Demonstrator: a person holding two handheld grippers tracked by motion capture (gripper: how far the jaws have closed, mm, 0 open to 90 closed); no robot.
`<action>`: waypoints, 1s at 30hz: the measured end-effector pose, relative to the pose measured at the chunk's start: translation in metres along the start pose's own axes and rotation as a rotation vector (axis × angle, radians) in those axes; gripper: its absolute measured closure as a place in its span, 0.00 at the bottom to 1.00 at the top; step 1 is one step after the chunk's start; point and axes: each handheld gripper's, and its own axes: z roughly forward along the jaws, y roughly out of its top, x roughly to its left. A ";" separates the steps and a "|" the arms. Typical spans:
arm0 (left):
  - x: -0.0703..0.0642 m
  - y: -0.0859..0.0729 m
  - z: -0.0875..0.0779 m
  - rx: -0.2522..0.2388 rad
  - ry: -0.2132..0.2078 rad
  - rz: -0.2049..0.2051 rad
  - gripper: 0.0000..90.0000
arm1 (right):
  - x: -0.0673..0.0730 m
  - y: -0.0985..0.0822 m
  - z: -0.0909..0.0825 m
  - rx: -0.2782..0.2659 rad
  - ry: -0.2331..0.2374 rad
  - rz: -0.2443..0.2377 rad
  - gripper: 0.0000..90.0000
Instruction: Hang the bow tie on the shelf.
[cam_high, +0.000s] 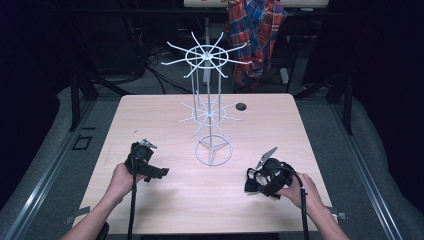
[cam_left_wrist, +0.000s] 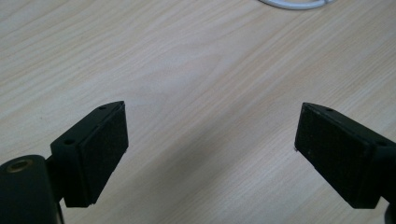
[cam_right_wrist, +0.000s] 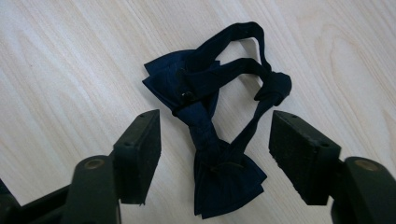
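A dark navy bow tie (cam_right_wrist: 212, 121) with a looped strap lies flat on the wooden table, between the jaws of my right gripper (cam_right_wrist: 215, 133), which is open and hovers just over it. From the high view the bow tie (cam_high: 251, 180) is a small dark heap at the right gripper (cam_high: 255, 181), near the table's front right. My left gripper (cam_high: 159, 172) is open over bare wood at the front left, with nothing between its jaws (cam_left_wrist: 210, 126). A white wire display stand (cam_high: 212, 110) with two tiers of radiating hooks rises at the table's middle.
The stand's round wire base (cam_high: 214, 151) sits between the two grippers; its edge (cam_left_wrist: 294, 3) shows at the top of the left gripper view. A cable hole (cam_high: 241, 106) is at the table's back right. A plaid cloth (cam_high: 255, 35) hangs beyond the table.
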 end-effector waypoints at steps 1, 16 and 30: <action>0.000 0.000 0.000 0.000 0.000 0.000 0.11 | 0.000 0.000 0.000 0.000 0.000 0.000 0.38; 0.000 0.000 0.000 0.003 -0.001 0.000 0.11 | 0.015 0.007 0.021 0.097 -0.011 -0.066 0.69; 0.000 0.000 0.001 0.006 0.003 0.002 0.11 | 0.011 0.007 0.029 0.140 -0.033 -0.069 0.82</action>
